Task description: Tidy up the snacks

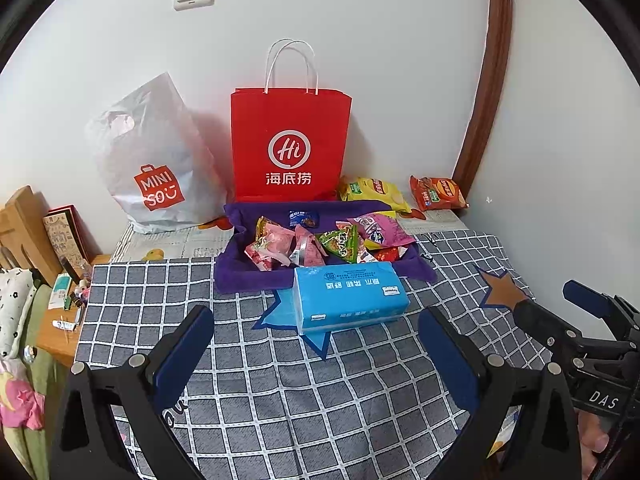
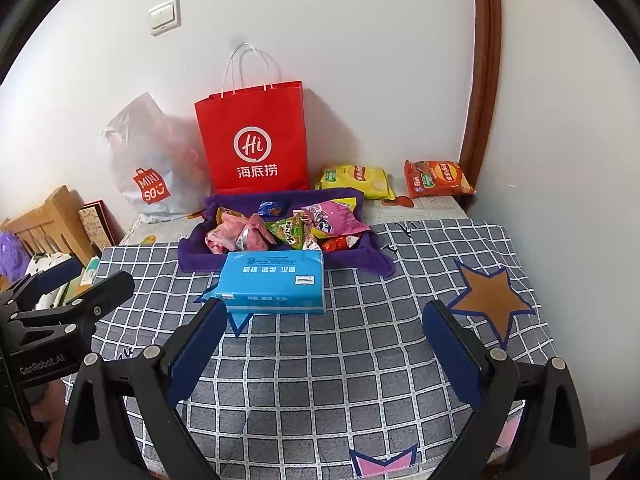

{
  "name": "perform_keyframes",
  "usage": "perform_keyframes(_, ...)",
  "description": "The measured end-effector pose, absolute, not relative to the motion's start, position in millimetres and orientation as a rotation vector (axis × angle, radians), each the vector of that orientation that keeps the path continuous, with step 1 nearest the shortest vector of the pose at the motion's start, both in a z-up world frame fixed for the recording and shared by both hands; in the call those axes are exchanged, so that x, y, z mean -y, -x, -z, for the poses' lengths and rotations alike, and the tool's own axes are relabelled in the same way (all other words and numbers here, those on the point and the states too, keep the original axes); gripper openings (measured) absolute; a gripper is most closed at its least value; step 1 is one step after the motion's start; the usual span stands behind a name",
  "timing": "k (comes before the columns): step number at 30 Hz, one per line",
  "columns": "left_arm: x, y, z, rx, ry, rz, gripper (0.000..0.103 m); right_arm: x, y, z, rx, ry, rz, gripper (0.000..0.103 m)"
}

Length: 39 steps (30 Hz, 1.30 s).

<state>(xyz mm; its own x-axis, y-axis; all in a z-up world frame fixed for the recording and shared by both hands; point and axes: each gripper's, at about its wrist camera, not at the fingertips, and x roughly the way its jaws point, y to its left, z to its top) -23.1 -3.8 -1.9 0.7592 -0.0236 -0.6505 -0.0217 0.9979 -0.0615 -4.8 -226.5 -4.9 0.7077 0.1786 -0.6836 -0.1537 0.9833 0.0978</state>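
Observation:
A purple cloth tray (image 1: 244,276) (image 2: 192,256) holds several small snack packets, pink, green and red. A yellow chip bag (image 1: 374,192) (image 2: 354,180) and an orange chip bag (image 1: 438,193) (image 2: 438,178) lie behind it by the wall. A blue tissue pack (image 1: 348,296) (image 2: 276,282) lies in front of the tray. My left gripper (image 1: 316,332) is open and empty, above the checked cloth short of the tissue pack. My right gripper (image 2: 324,326) is open and empty, just right of the left one.
A red paper bag (image 1: 290,144) (image 2: 254,140) and a grey plastic Miniso bag (image 1: 156,164) (image 2: 152,164) stand against the back wall. A checked cloth (image 1: 280,392) (image 2: 340,380) covers the table. Wooden items and clutter sit off the left edge (image 1: 36,236). A brown door frame (image 1: 486,80) is at right.

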Motion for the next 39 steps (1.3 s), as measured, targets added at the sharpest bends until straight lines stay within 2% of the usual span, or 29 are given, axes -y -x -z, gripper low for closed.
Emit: perform_keyframes(39,5.0,24.0,2.9,-0.712,0.064,-0.002,0.103,226.8,5.2,2.7,-0.75,-0.038,-0.198,0.097)
